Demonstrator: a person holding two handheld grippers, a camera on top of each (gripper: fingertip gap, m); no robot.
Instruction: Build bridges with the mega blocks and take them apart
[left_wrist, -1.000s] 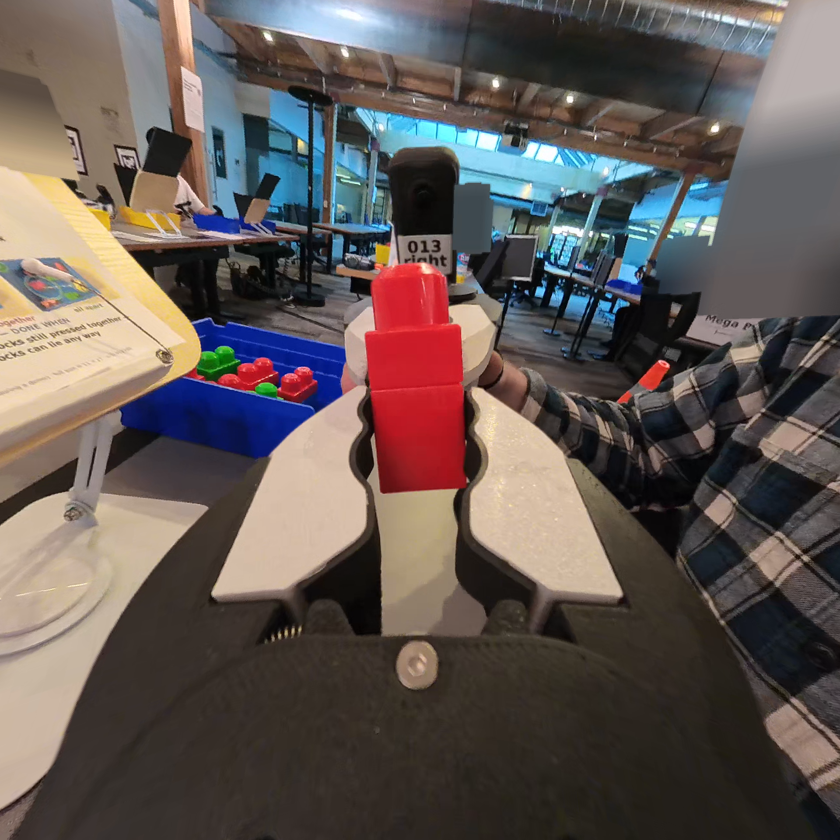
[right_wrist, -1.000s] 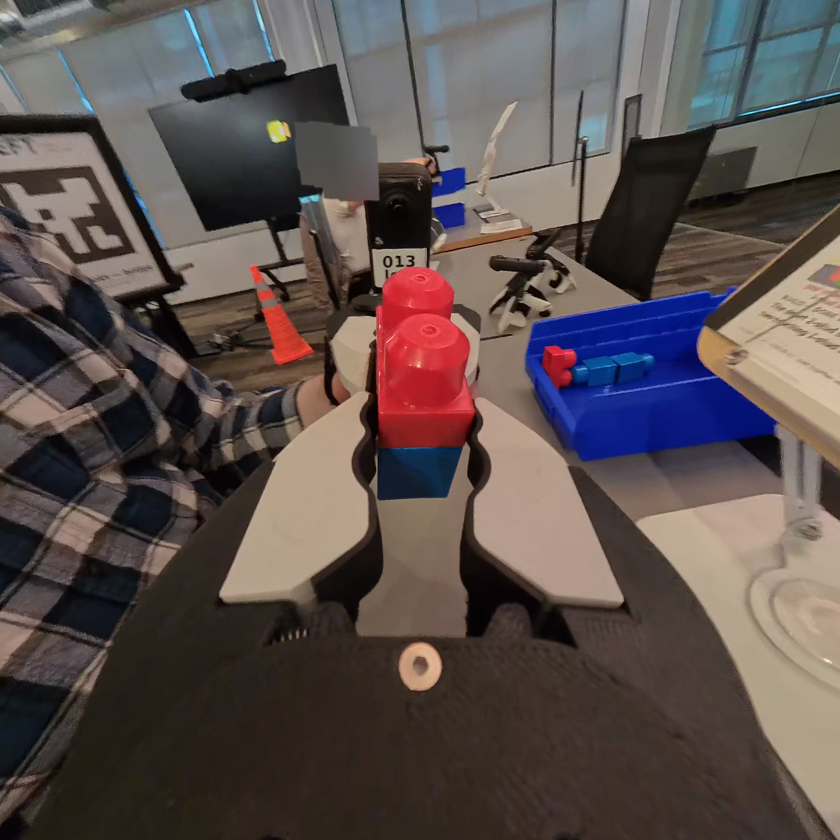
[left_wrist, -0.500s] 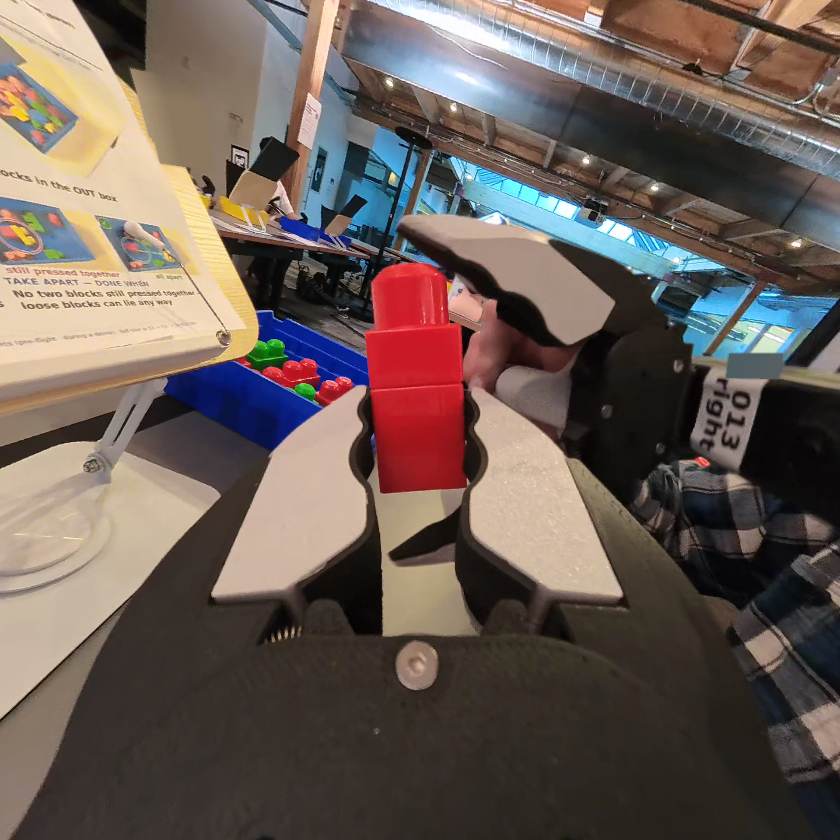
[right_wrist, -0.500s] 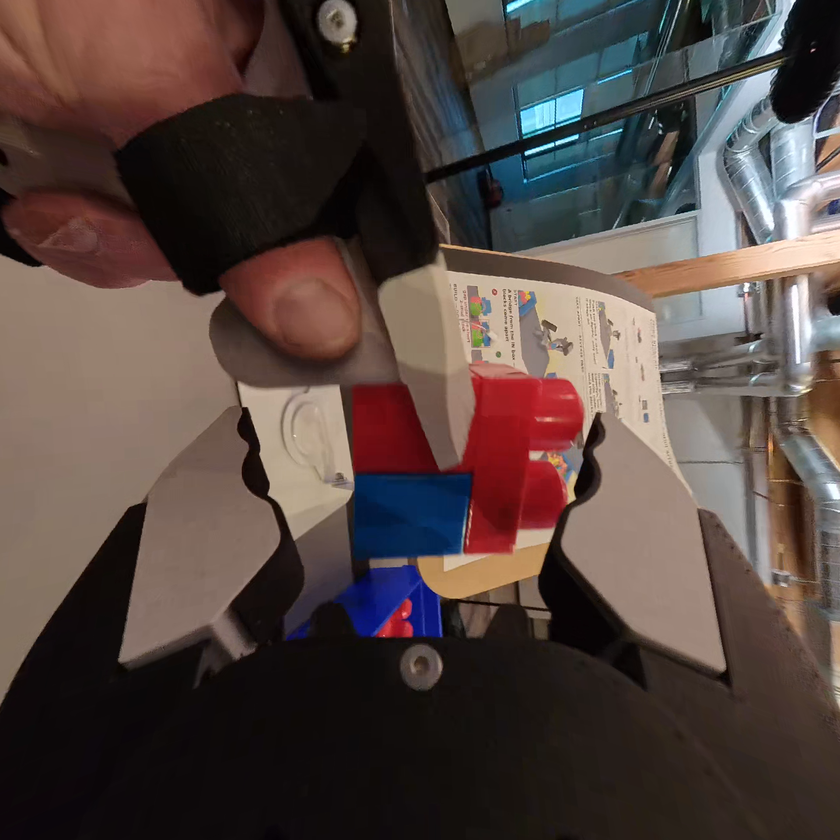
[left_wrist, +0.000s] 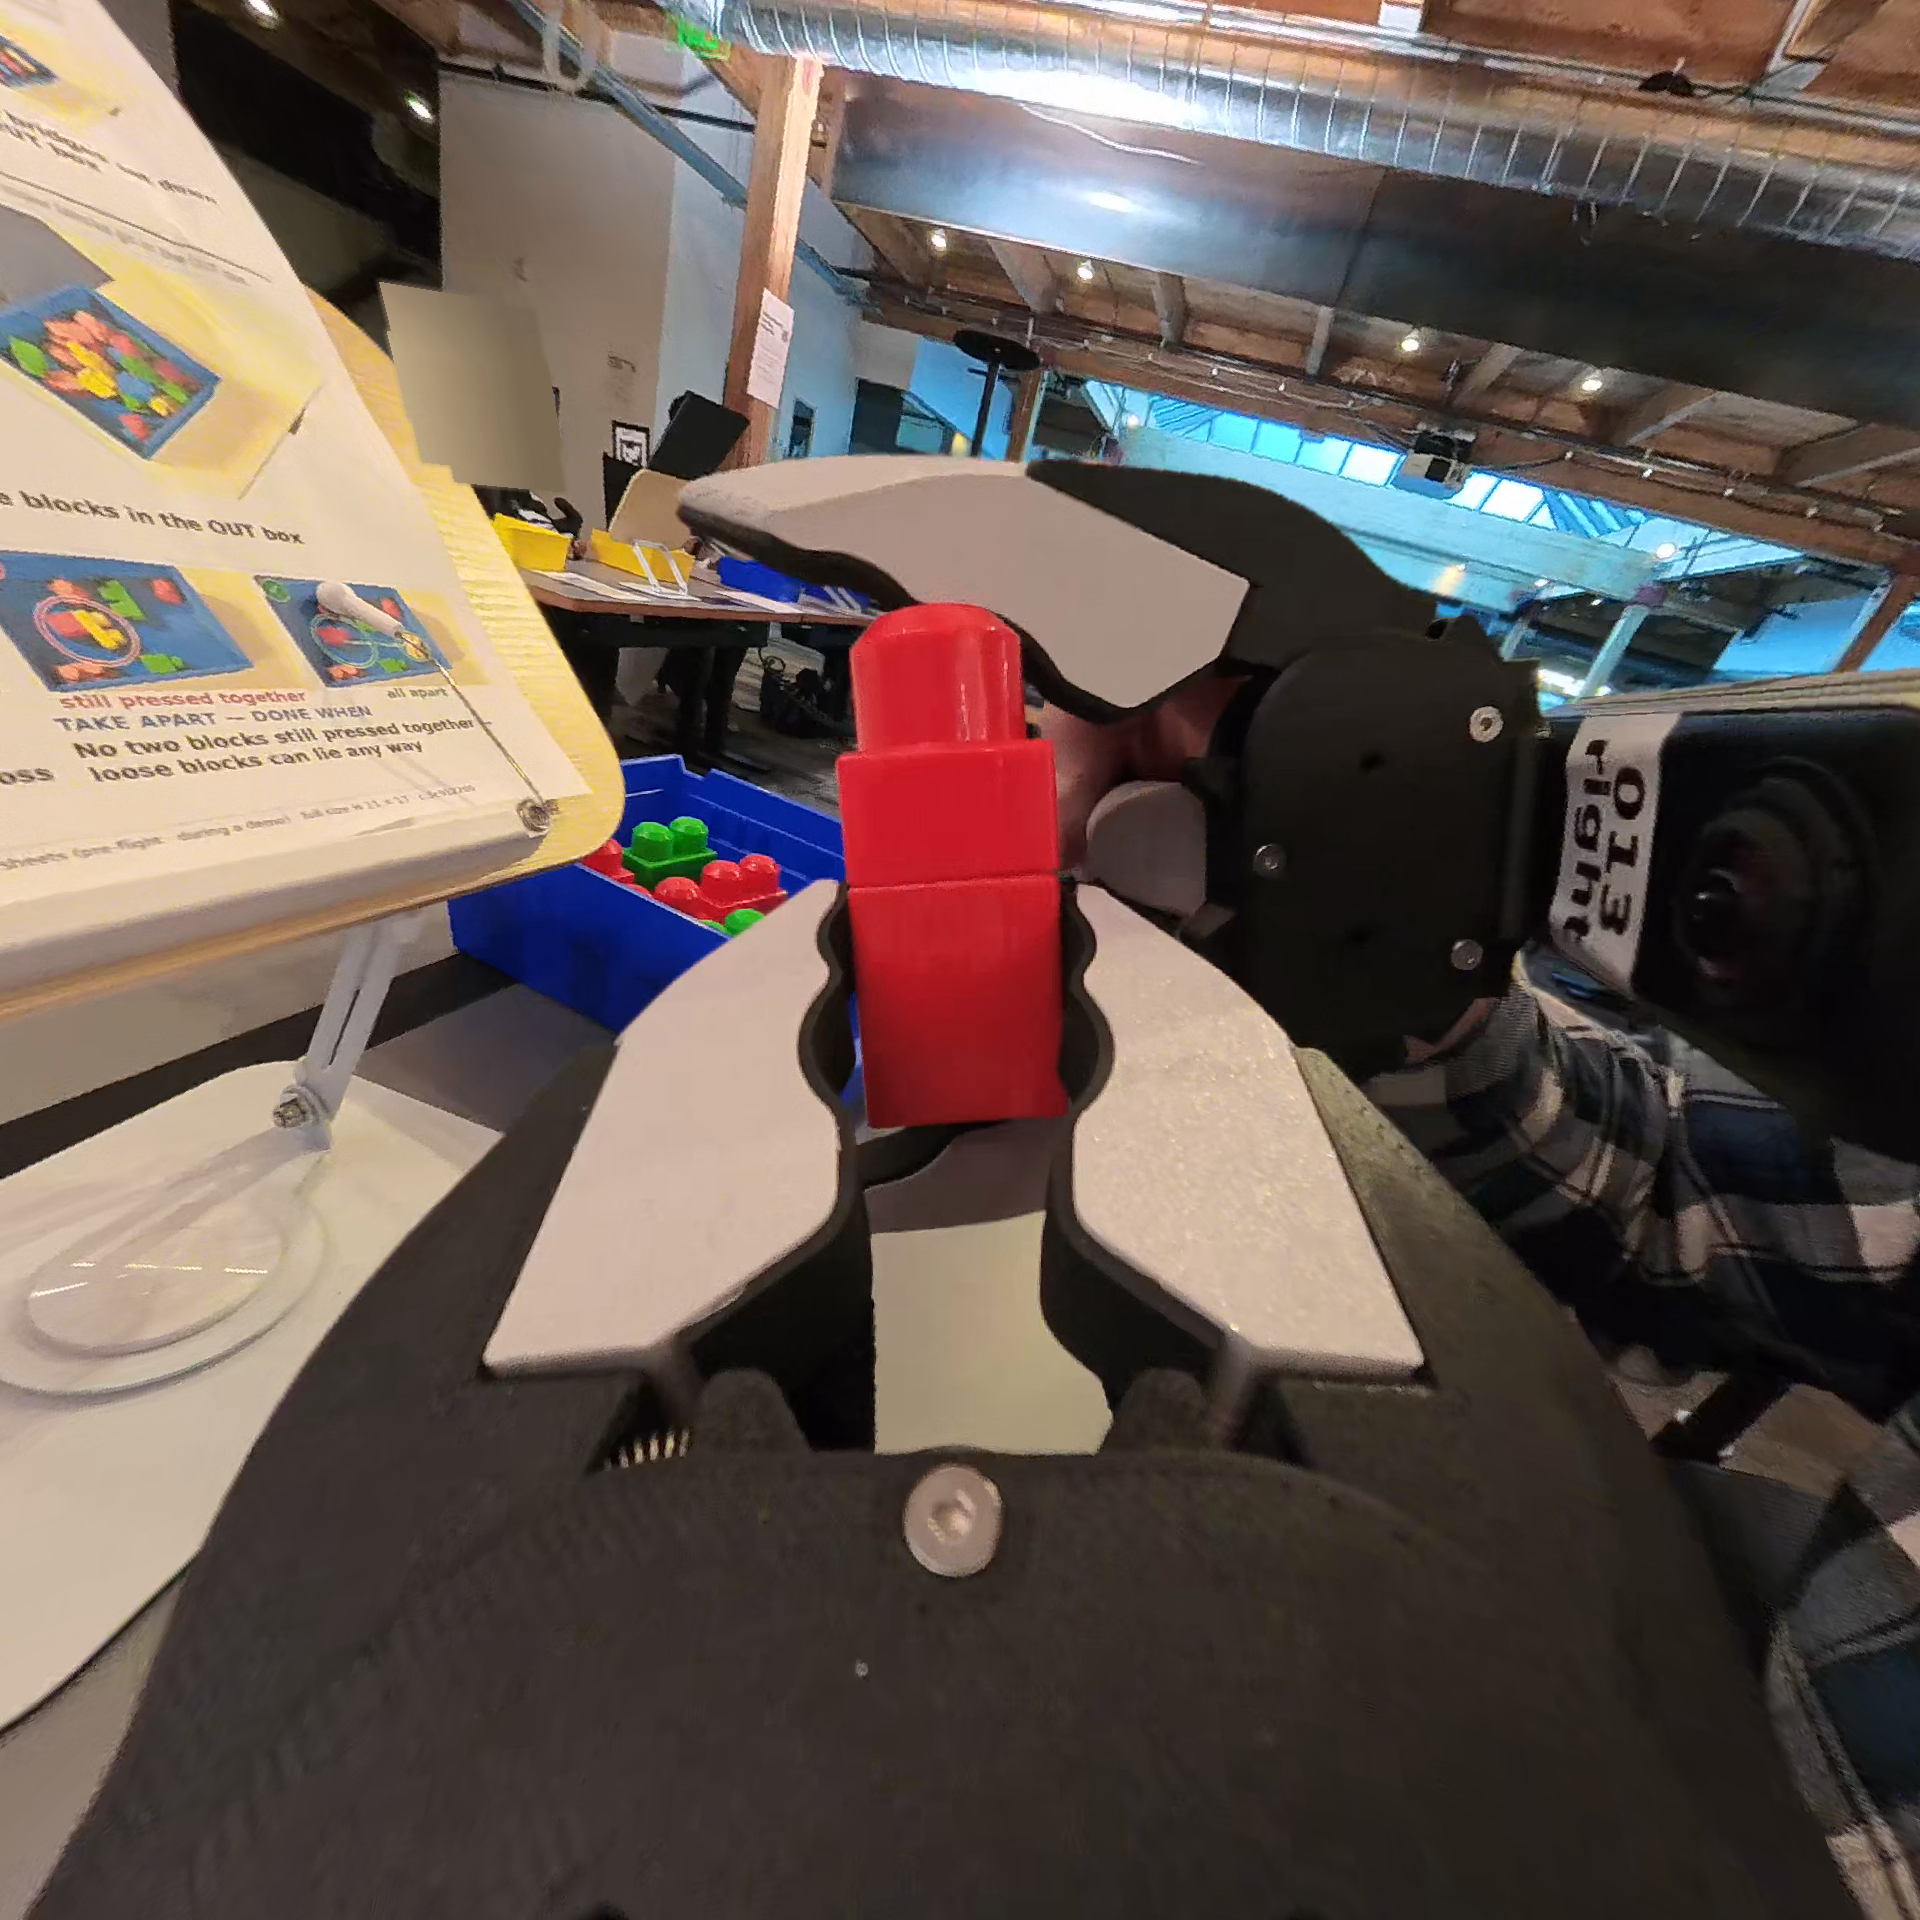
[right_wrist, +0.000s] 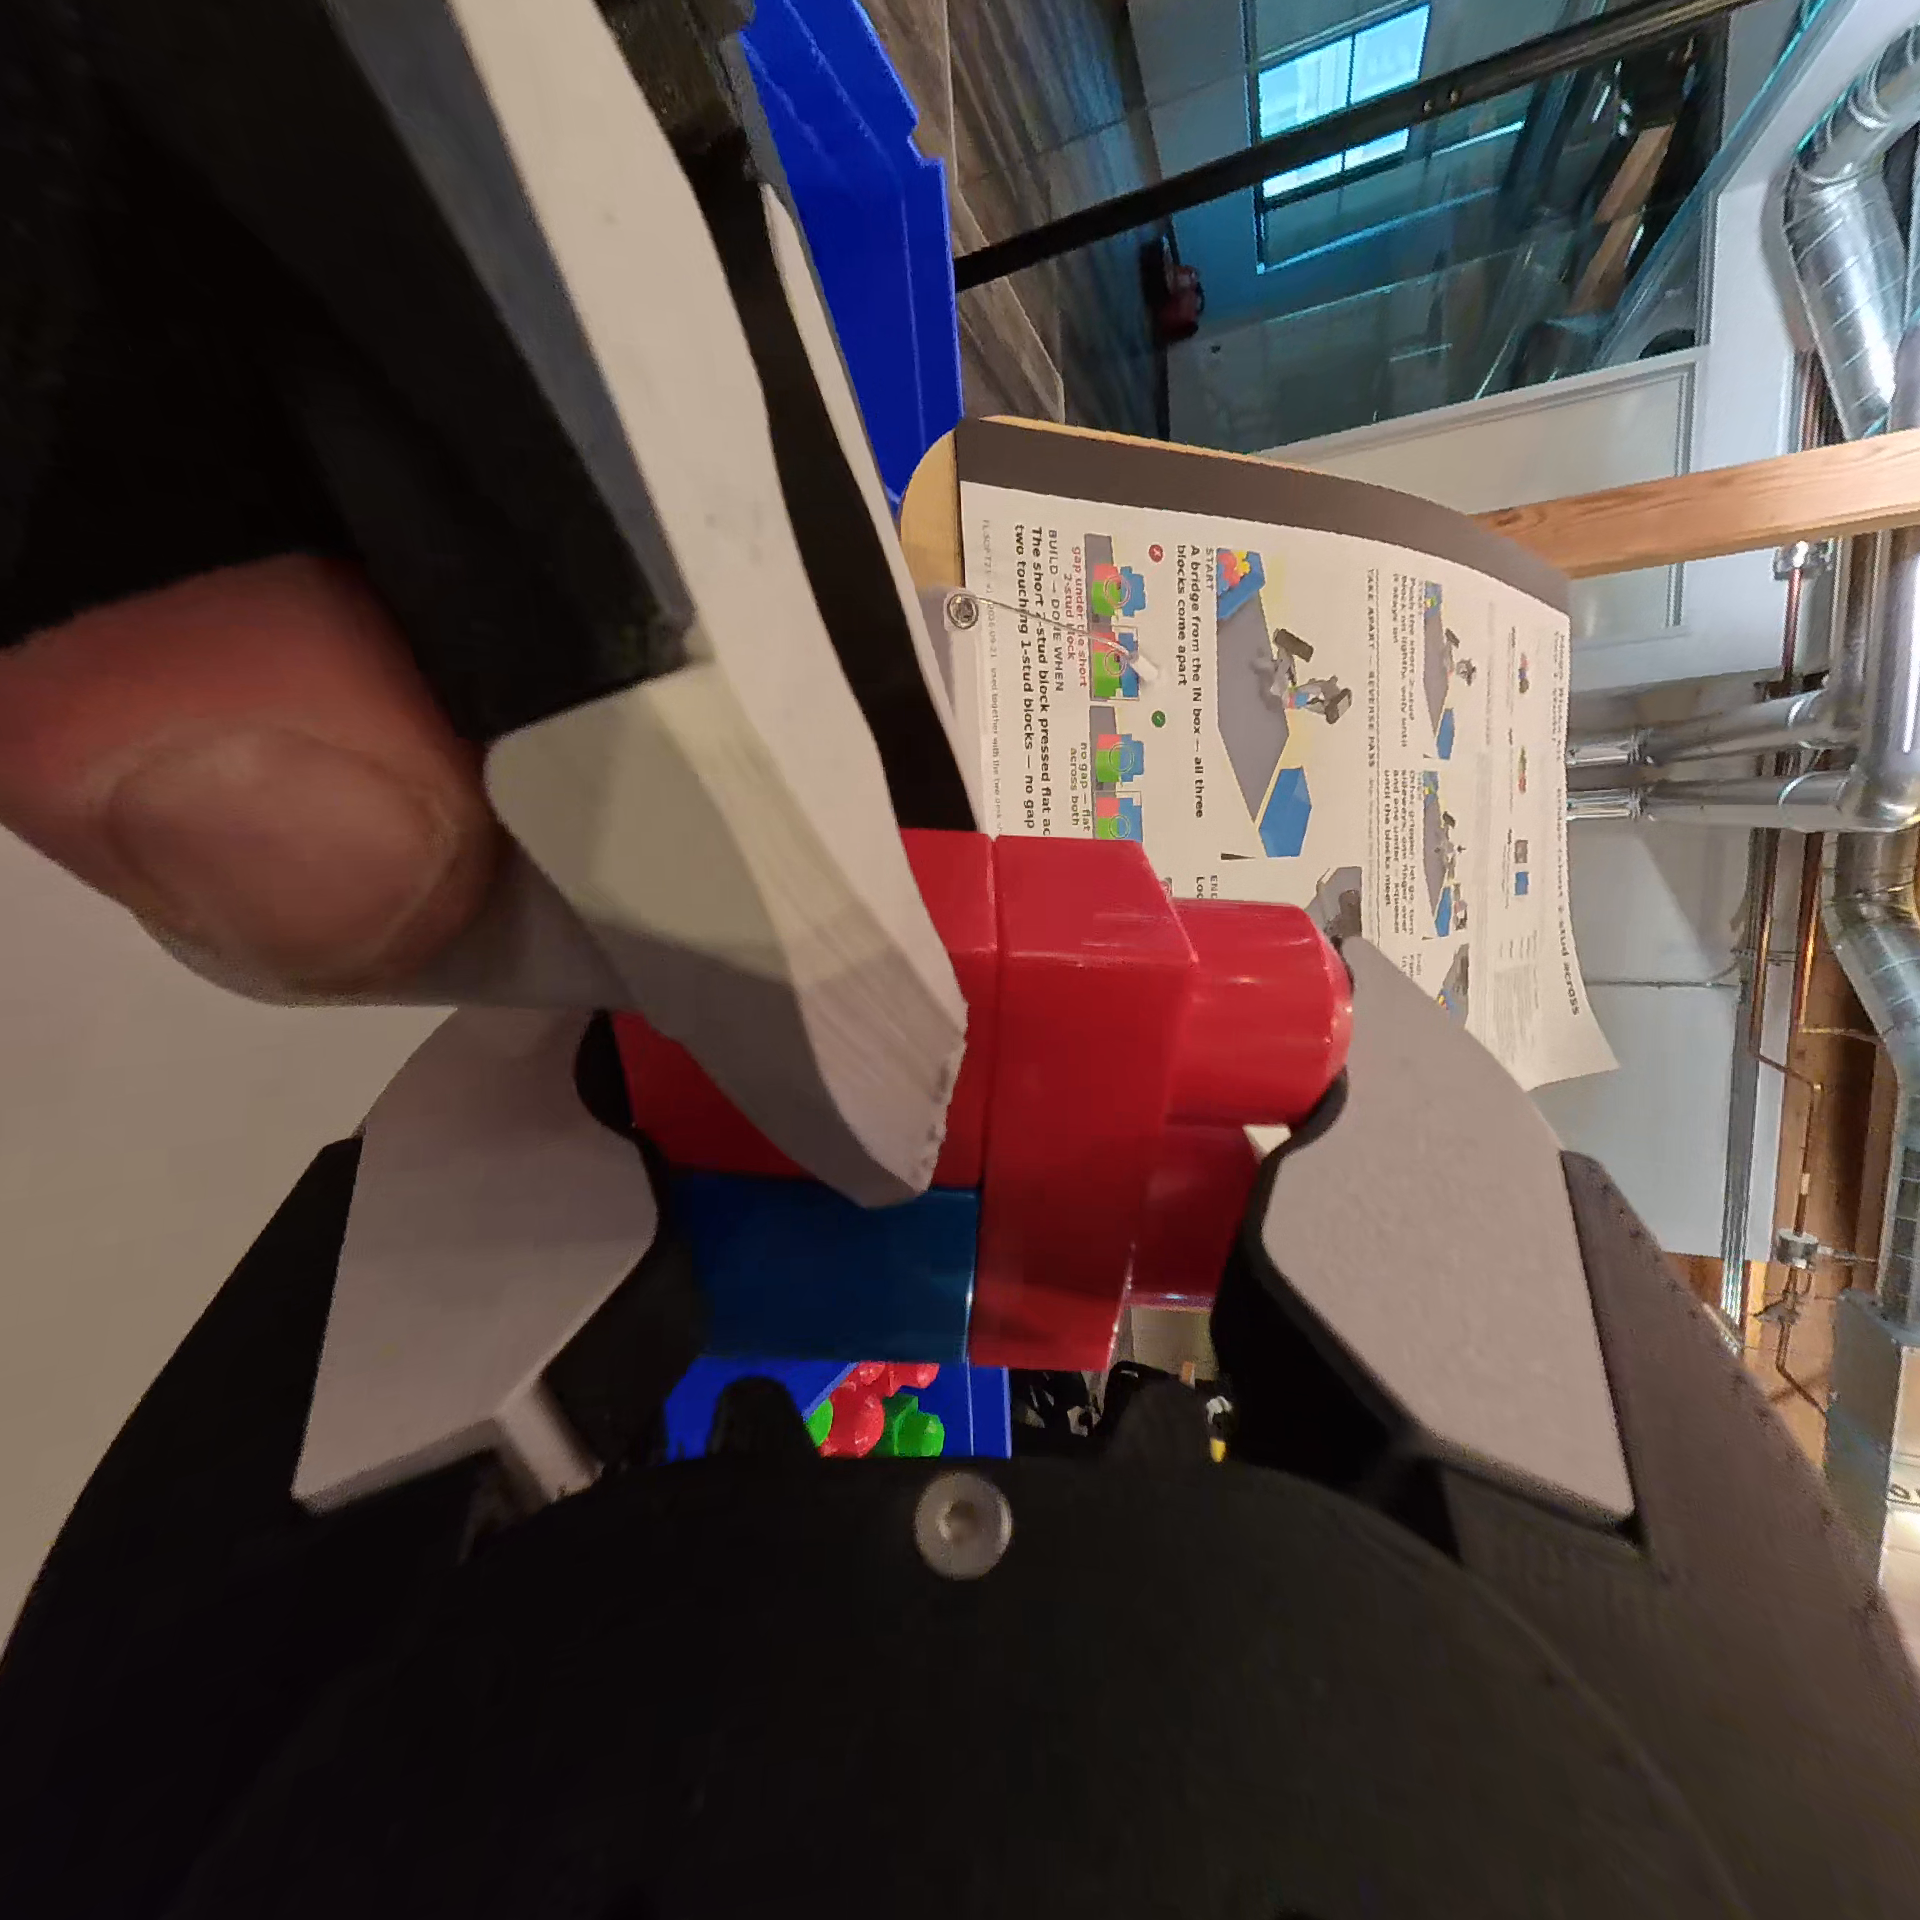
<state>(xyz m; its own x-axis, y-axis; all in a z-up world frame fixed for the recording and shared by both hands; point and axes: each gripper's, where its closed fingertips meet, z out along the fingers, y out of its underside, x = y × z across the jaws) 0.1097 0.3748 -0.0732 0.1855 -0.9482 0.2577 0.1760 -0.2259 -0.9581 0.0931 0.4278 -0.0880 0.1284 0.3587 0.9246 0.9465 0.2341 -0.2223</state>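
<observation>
Red bridge (left_wrist: 951, 914) sits clamped in our left gripper (left_wrist: 954, 997); our right gripper (right_wrist: 977, 1081) pinches it lengthwise, wide, squeezing studs and could jam blocks tighter.

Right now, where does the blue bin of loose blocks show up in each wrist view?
Left wrist view: blue bin sits left of centre, behind the left tongs.
Right wrist view: a strip of it at bottom centre, between the tongs.
Shared landmark: the instruction sheet.
</observation>
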